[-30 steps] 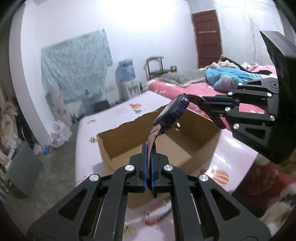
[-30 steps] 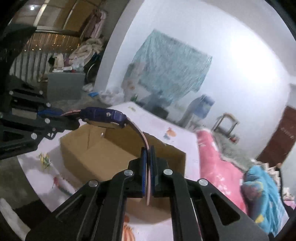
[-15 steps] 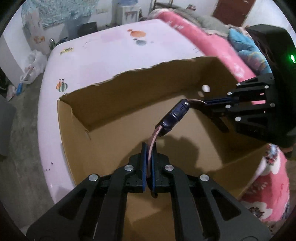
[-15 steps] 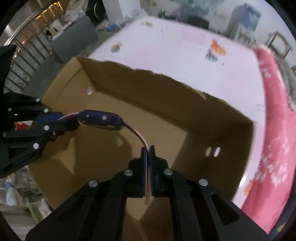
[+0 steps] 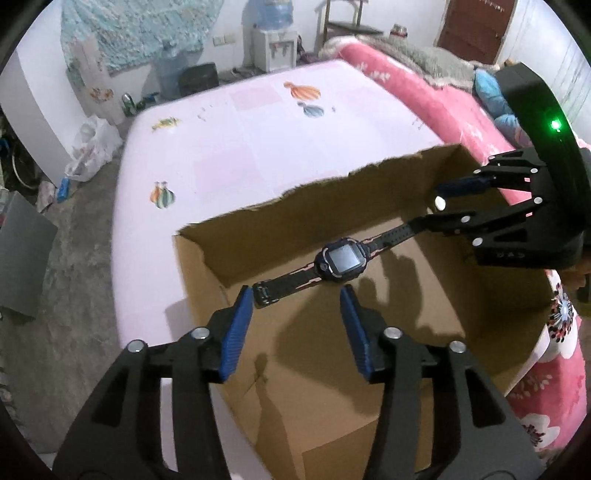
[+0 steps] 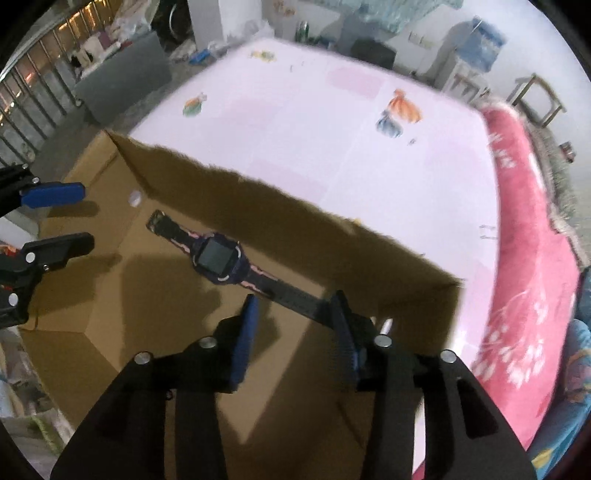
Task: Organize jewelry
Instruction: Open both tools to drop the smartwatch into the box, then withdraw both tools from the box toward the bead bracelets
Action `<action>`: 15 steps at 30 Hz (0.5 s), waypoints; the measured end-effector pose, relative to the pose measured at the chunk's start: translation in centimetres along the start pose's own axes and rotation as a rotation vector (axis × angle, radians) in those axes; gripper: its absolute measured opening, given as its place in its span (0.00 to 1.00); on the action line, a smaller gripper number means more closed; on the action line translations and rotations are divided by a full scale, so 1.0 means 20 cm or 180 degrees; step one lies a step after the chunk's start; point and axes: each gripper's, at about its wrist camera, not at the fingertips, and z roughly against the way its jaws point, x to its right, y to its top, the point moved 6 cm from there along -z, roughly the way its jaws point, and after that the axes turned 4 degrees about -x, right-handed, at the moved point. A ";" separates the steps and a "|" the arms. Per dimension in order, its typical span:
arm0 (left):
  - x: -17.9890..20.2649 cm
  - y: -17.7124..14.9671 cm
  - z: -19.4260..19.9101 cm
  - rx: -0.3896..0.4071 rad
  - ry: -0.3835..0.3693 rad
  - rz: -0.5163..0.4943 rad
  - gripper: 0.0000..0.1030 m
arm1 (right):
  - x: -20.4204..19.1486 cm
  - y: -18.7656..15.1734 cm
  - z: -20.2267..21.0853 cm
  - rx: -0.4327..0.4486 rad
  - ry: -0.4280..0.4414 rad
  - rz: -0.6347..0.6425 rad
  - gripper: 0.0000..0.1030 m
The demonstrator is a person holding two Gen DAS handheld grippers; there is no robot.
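Both grippers, left and right, stand spread, pinching nothing. Your smartwatch lies mid-frame inside the cardboard box, strap ends between each gripper's fingers. Judged step: release complete; next, lift both grippers out without catching a strap.

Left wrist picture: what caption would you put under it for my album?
Both open tools, left and right, over a watch lying flat in the cardboard box.

One watch, one cardboard box, two grippers, and two water jugs.
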 end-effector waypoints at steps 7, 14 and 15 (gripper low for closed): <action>-0.06 -0.23 0.42 0.0718 -0.0059 0.0116 0.71 | -0.06 -0.23 0.47 0.0995 -0.0194 -0.0095 0.76; -0.11 -0.65 0.49 0.0826 -0.0049 0.0452 0.82 | -0.23 -0.72 0.69 0.1511 -0.0162 -0.0400 0.93; -0.12 -0.71 0.46 0.0776 -0.0014 0.0492 0.82 | -0.27 -0.79 0.67 0.1481 -0.0121 -0.0472 0.93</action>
